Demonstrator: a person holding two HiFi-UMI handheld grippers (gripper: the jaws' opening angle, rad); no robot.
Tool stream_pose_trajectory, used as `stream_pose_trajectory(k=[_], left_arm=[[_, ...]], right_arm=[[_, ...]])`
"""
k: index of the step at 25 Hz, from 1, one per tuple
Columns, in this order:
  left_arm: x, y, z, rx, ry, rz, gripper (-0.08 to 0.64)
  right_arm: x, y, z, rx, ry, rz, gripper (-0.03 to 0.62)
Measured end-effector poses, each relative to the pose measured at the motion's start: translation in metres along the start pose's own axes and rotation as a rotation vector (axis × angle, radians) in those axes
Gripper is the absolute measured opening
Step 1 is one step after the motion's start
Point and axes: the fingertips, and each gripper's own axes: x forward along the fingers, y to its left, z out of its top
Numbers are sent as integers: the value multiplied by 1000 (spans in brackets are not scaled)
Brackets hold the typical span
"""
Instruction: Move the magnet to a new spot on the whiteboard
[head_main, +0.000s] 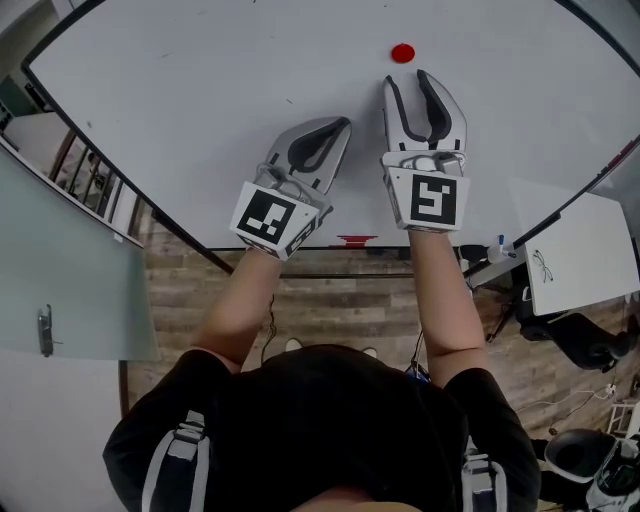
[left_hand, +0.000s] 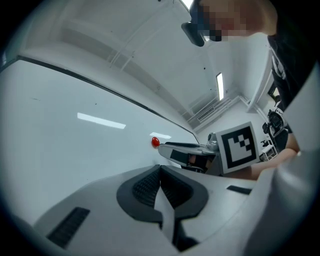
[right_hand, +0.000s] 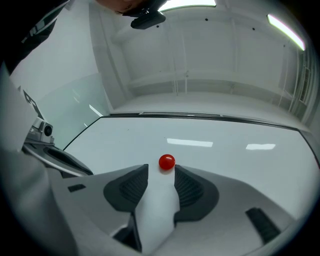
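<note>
The right gripper (right_hand: 161, 169) stands with its jaws wide and nothing between the pads; the left gripper (left_hand: 160, 168) has its jaws together on nothing and rests beside it against the whiteboard (head_main: 200, 80). Closing from this position would probably catch only the near edge of the magnet (right_hand: 166, 161), which could skid or pop free. The magnet is a small, glossy red dome stuck to the board just beyond the right jaw tips.

Office or meeting room: large whiteboard (head_main: 200, 100), wood-plank floor (head_main: 340, 300), ceiling strip light (left_hand: 220, 86).
</note>
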Motion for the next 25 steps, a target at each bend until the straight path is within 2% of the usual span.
stream_pose_trajectory(k=[2, 12, 25], left_arm=[[1, 2, 2, -1, -3, 0, 5], [2, 3, 7, -8, -14, -16, 5], [-6, 10, 2, -17, -7, -25, 5]], right_arm=[[3, 0, 4, 12, -12, 2, 179], [20, -11, 10, -51, 2, -37, 182], [28, -11, 8, -72, 15, -76, 133]])
